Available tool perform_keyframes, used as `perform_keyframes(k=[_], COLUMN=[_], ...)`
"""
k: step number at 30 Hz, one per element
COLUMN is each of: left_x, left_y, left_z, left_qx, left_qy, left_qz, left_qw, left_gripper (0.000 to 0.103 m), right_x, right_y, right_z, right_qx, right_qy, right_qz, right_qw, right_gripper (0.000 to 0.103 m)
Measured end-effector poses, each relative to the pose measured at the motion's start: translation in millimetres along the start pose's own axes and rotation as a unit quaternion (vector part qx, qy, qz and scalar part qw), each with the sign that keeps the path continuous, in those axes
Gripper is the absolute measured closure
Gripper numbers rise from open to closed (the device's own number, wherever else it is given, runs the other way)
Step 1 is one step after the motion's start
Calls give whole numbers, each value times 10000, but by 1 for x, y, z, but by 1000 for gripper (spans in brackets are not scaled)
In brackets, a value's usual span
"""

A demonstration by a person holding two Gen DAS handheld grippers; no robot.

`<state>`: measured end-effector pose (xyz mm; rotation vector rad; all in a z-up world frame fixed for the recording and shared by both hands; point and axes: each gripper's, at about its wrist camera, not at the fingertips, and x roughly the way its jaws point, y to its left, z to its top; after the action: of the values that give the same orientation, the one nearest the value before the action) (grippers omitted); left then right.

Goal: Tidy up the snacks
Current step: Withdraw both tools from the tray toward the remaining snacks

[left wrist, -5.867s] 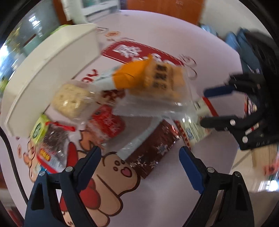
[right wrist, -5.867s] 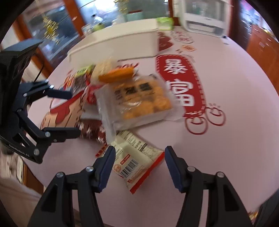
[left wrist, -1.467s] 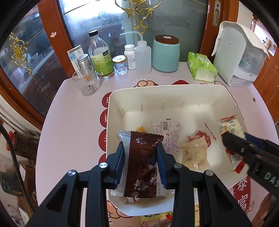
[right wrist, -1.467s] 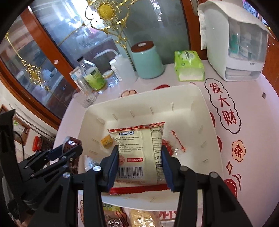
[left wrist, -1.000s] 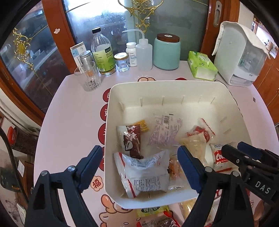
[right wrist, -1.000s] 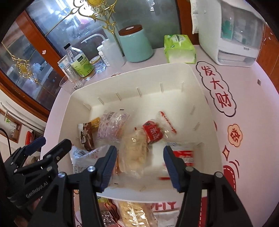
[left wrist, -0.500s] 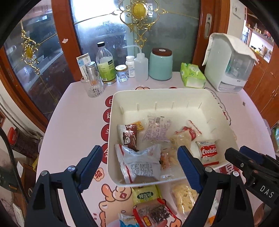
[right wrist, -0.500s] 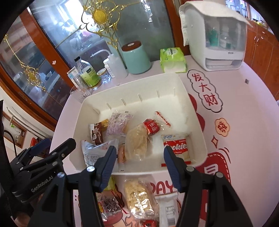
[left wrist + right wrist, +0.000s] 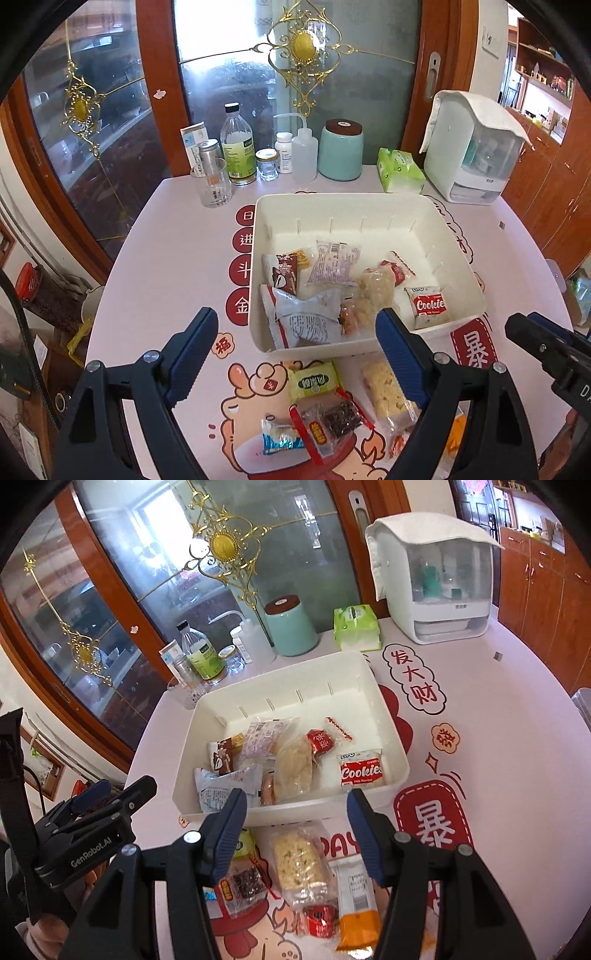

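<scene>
Looking down through my left tool (image 9: 295, 350), I see its blue pads spread wide with nothing between them. The white bin (image 9: 458, 254) sits ahead at twelve o'clock, already holding several packets, among them the Cookies packet (image 9: 428, 307) at its right end. The loose snacks lie on the bench (image 9: 173, 240) on my side of the bin's near wall: a green packet (image 9: 314, 378) just below that wall, a red-edged clear packet (image 9: 328, 419) and a small blue packet (image 9: 279, 437) beneath it, and a pale rice-cracker bar (image 9: 388, 389) at about four o'clock from the tool's centre, its long axis running toward and away from me. The bench at nine o'clock is bare, so I judge there is room to swing in from that side.

Through my right tool (image 9: 293, 827), the pads stand moderately apart and empty. The same rice-cracker bar (image 9: 297, 860) lies almost dead centre below them, lengthwise between the pads, with a white-and-orange packet (image 9: 356, 901) at five o'clock touching its side and a small red packet (image 9: 319, 917) at its near end. My left tool (image 9: 110, 797) hangs at nine o'clock. I judge the right tool nearer to the bar; the bin's near wall (image 9: 295, 812) crowds its far end.
</scene>
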<state>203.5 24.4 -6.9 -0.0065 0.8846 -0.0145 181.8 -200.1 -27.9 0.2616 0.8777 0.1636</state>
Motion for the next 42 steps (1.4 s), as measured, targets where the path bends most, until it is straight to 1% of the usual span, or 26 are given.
perform_keyframes(k=[5,10,14,20,22,27,31,36,39,42], left_x=[-17,-34,-46,-56,-57,-52,-40,-24,-9,8], left_y=[4,6,7,9,10,17,27,34,36,36], left_z=[-10,-21,-33,-52,-59,-80,-98,-121,-132,-143], left_qx=[-6,43,105,226,258,298,198,268,349,504], left_qy=[-106,-214,-303,-361,-350,-202,70,332,567,846], left_qz=[-34,-76,-99,-93,-80,4,-6,47,14,-54], left_qw=[9999,9997,9994,9990,9990,9994,9998,9991,9978,9951], left_gripper=[17,17,17,17,17,16,16,16,16,16], right_x=[-17,-32,-42,-51,-54,-56,-52,-32,-14,1], right_y=[1,2,1,4,5,3,0,-4,-6,-10], right_z=[-12,-25,-37,-57,-62,-75,-86,-102,-118,-133], right_qx=[23,6,-17,-95,-154,-256,-287,-271,-337,-423], right_qy=[-63,-164,-274,-301,-300,-268,-155,195,470,660], right_qz=[33,-19,-143,-206,-160,-122,-98,-92,-168,-155], right_qw=[10000,9999,9995,9993,9993,9992,9994,9994,9982,9968], right_gripper=[46,46,46,46,46,46,46,46,46,46])
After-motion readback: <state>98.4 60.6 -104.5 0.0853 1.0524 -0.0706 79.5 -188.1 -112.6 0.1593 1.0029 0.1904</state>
